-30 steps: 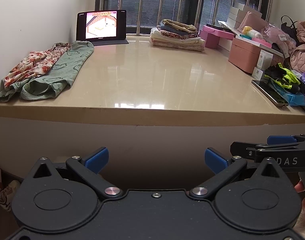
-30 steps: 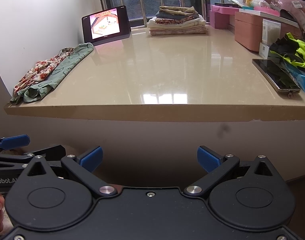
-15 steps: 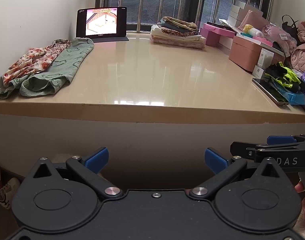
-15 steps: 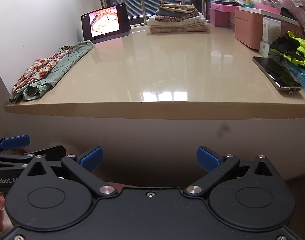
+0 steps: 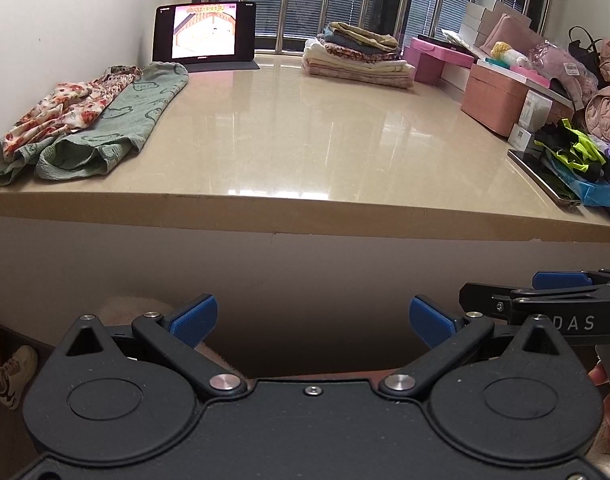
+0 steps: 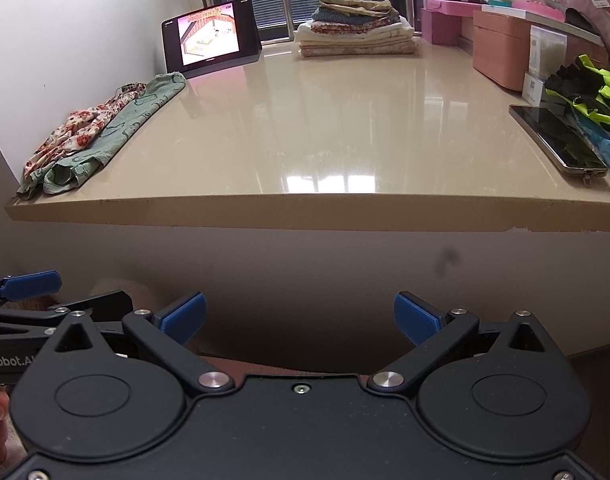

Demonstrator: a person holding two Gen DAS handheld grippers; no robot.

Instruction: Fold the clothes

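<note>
A green patterned garment (image 5: pixel 117 128) (image 6: pixel 105 140) lies crumpled along the table's left edge, with a red floral garment (image 5: pixel 61 110) (image 6: pixel 77 128) beside it against the wall. A stack of folded clothes (image 5: pixel 357 56) (image 6: pixel 355 28) sits at the far back. My left gripper (image 5: pixel 311 320) hangs open below the table's front edge, nothing between its blue fingertips. My right gripper (image 6: pixel 301 318) is open too, level with it and to its right, also below the edge. Each gripper shows at the side of the other's view.
A beige glossy table (image 5: pixel 305 140) (image 6: pixel 325 128) fills the view. A tablet (image 5: pixel 205 36) (image 6: pixel 211 36) stands at the back left. Pink boxes (image 5: pixel 497 92), a phone (image 6: pixel 557 140), neon-yellow and black fabric (image 6: pixel 585 88) and bags crowd the right side. A shoe (image 5: pixel 9 372) lies on the floor.
Both grippers have risen slightly, so the tabletop shows from a somewhat higher angle. Both stay open and nothing on the table has moved.
</note>
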